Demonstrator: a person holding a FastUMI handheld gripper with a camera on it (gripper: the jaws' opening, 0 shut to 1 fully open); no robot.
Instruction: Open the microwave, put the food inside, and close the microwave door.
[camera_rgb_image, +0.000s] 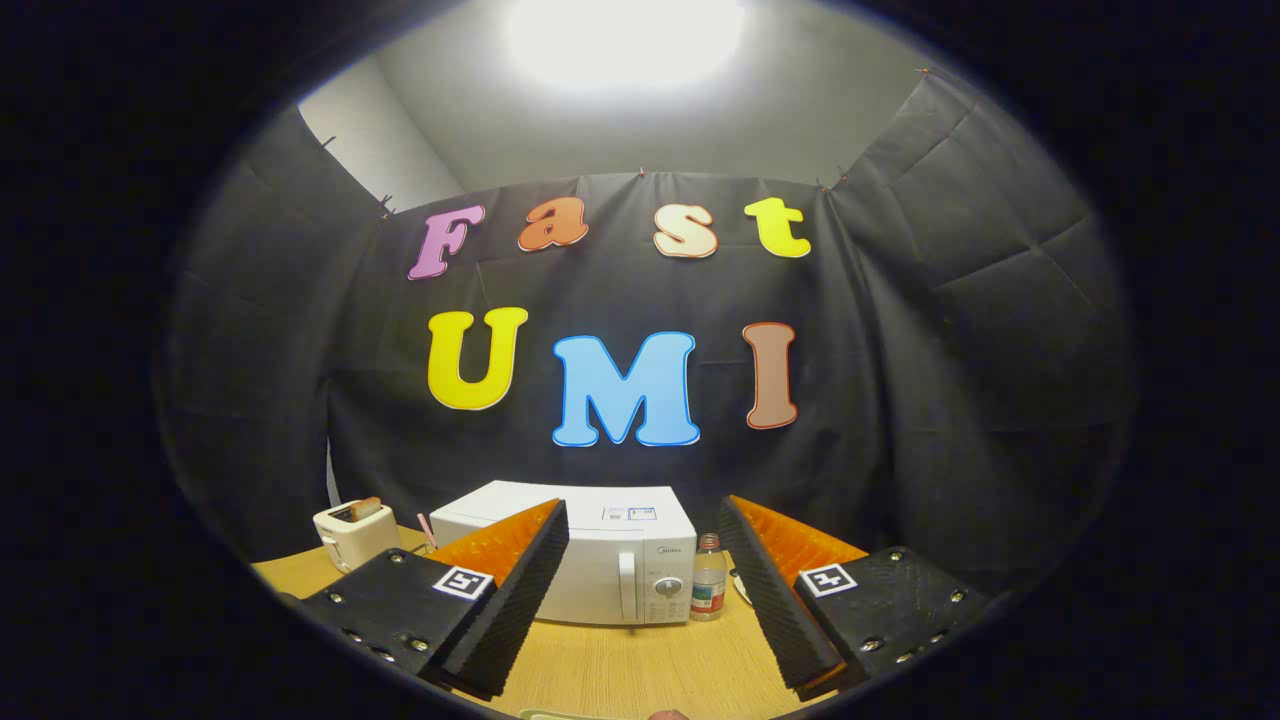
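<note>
beyond the fingers (640, 610), spread wide and gripping nothing: microwave (590, 560) sitting shut on the bench (620, 670), nothing started, opening, loading, closing all remaining.

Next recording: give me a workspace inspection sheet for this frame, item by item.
Surface: wooden table, bare just ahead of the fingers.
Job's things: white microwave beyond the fingers, door shut; food not identified.
Clutter: white toaster beside the microwave on one side, small bottle beside it on the other.
Grippers: hand-held gripper open, fingers apart, holding nothing.
Cables: nothing seen.
Surroundings: black cloth wall behind, bright ceiling light above.
</note>
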